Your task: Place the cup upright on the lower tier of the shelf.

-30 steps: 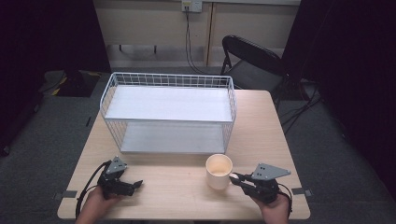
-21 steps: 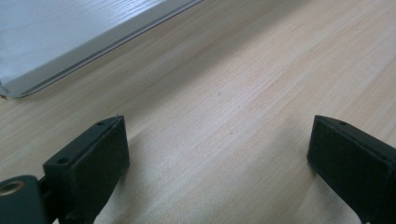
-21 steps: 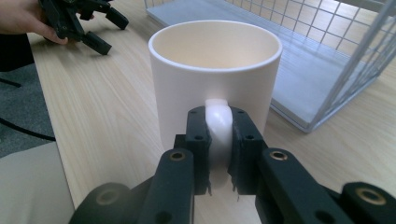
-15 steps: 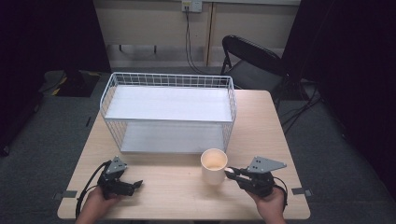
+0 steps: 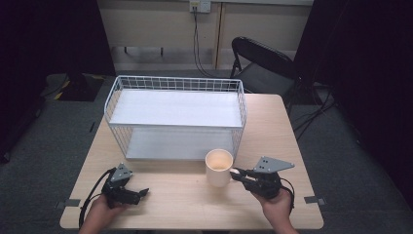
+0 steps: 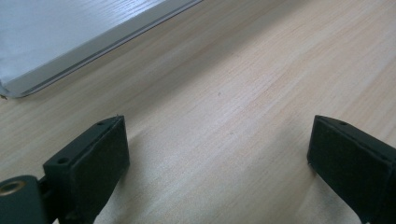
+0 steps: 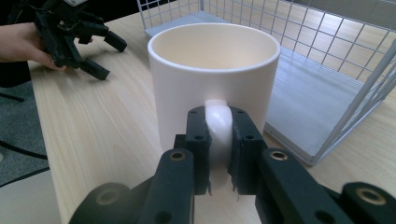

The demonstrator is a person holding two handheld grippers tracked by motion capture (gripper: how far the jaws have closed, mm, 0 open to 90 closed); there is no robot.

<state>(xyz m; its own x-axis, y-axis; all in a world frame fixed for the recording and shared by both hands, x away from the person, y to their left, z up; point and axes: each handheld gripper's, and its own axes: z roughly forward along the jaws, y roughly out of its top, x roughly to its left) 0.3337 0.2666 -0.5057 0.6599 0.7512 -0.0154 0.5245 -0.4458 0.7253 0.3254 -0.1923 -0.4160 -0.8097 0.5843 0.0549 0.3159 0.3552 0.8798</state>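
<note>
A cream mug [image 5: 219, 166] [image 7: 215, 77] is held just in front of the wire rack's right front corner. My right gripper [image 5: 236, 173] [image 7: 218, 140] is shut on the mug's handle [image 7: 218, 122], its pads clamping it from both sides. My left gripper [image 5: 141, 193] rests near the table's front left, open, with bare wood between its fingers [image 6: 100, 154]; in the right gripper view the left gripper [image 7: 100, 56] sits at the far left.
A white wire rack [image 5: 176, 117] with an upper and a lower white shelf fills the table's middle and back. Its lower shelf edge [image 6: 88, 44] lies ahead of my left gripper. A black folding chair [image 5: 263, 61] stands behind the table [image 5: 287, 146].
My right gripper has carried the mug leftward and a little up, toward the rack's right front corner. The left gripper has stayed put.
</note>
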